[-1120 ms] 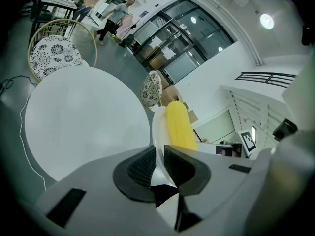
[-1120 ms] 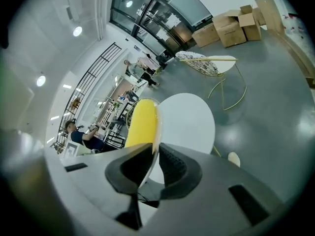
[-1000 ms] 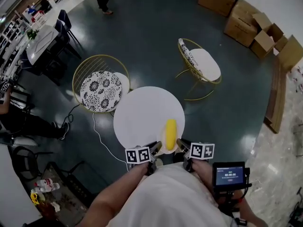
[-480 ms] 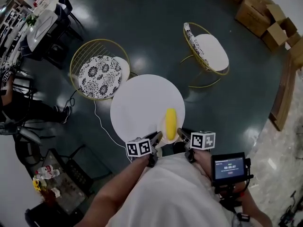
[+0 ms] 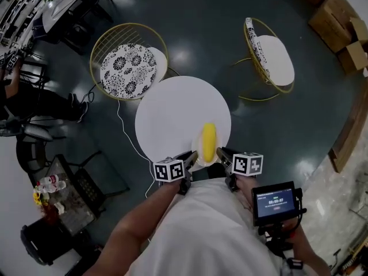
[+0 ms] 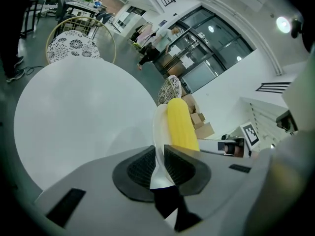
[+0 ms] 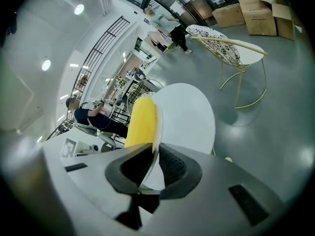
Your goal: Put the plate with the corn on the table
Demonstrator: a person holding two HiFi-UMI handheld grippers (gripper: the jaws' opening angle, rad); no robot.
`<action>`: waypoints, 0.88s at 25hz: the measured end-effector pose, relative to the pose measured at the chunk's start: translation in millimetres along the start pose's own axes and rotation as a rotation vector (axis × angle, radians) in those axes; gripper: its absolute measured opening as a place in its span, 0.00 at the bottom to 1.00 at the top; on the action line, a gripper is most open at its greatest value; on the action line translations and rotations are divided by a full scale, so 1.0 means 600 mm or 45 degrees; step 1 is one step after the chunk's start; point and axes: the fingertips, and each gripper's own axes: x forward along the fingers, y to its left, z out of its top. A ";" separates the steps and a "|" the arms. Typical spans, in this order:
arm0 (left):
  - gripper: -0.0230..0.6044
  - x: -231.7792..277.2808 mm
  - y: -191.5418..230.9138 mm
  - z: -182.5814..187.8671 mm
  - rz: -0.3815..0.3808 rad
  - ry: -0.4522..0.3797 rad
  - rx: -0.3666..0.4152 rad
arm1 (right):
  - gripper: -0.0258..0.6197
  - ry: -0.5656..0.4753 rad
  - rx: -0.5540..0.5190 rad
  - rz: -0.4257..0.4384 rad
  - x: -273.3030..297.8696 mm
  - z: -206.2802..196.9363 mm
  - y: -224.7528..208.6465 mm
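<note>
- The left gripper (image 5: 191, 157) has its jaws pinched on the left rim of a white plate (image 5: 200, 160); its own view shows the thin rim (image 6: 158, 132) clamped between the ribbed pads.
- The right gripper (image 5: 222, 153) has its jaws pressed onto the opposite rim (image 7: 157, 129), so the plate hangs between the two grippers.
- A yellow ear of corn (image 5: 209, 141) lies lengthwise on the plate, just ahead of both pairs of jaws and pointing away from the person.
- The plate is over the near edge of a round white table (image 5: 172, 114). Whether it touches the top cannot be told.
- Ahead of the jaws and to the left, the tabletop (image 6: 83, 117) is bare white out to its far curved edge.
- Beyond the table, ahead-left of the grippers, is a gold wire chair with a black-and-white patterned cushion (image 5: 127, 68).
- Ahead-right, well apart from the table, is a second gold chair with a white seat (image 5: 271, 59), with open dark floor (image 5: 207, 33) between the two.
</note>
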 end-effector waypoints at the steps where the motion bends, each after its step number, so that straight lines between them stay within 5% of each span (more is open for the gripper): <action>1: 0.13 0.006 0.006 0.004 0.011 -0.006 -0.012 | 0.12 0.015 -0.009 0.004 0.008 0.006 -0.005; 22: 0.13 0.079 0.078 0.031 0.174 -0.105 -0.137 | 0.12 0.265 -0.183 0.025 0.112 0.058 -0.074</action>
